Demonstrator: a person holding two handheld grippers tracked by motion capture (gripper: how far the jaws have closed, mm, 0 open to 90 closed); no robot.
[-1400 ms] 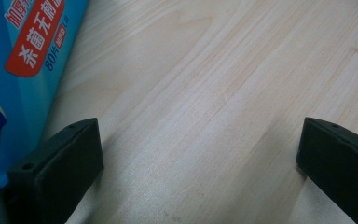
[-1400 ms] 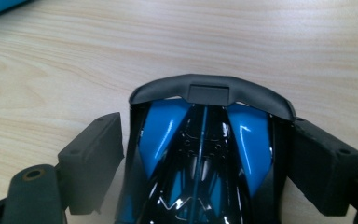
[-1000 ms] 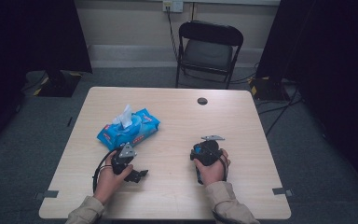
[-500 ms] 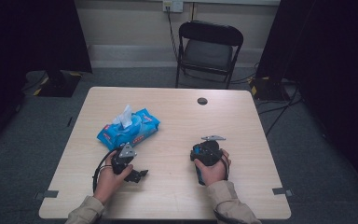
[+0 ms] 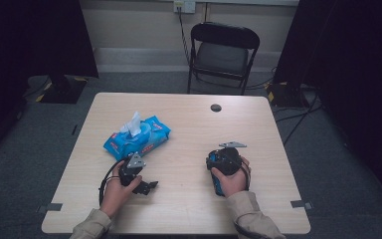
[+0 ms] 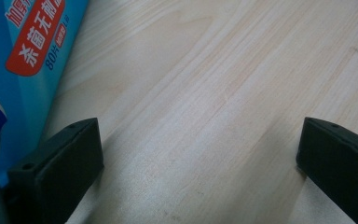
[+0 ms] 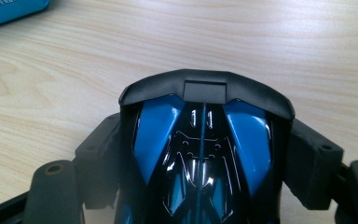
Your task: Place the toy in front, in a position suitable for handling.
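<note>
Writing on the pack: the blue soft plastic pack of wet wipes (image 6: 25, 70) carries white Chinese characters on a red oval label, and below it "80" followed by more characters; a further line of characters runs along the top edge, too cropped to read in full. In the right gripper view a blue corner of the pack (image 7: 9, 10) bears small white print that is too blurred to read.
Pack position: on the light wooden table (image 5: 189, 124), left of centre in the high view (image 5: 137, 137), with a white wipe standing up from its top; its long axis runs diagonally from near-left to far-right.
Held thing: a glossy blue and black toy car (image 7: 200, 154) sits between the right gripper's jaws, its black spoiler-like end pointing away from the camera and its long axis running along the jaws; no readable brand shows on it.
Car position: right of the table's centre, well apart from the pack, in the person's right hand (image 5: 231, 179).
Right gripper (image 7: 200, 140): its black jaws stand wide and press against both flanks of the car.
Left gripper (image 6: 200, 144): jaws spread wide over bare wood, nothing between them; the left-hand jaw lies just beside the pack's edge.
Left hand (image 5: 114, 186): rests on the table near the pack.
</note>
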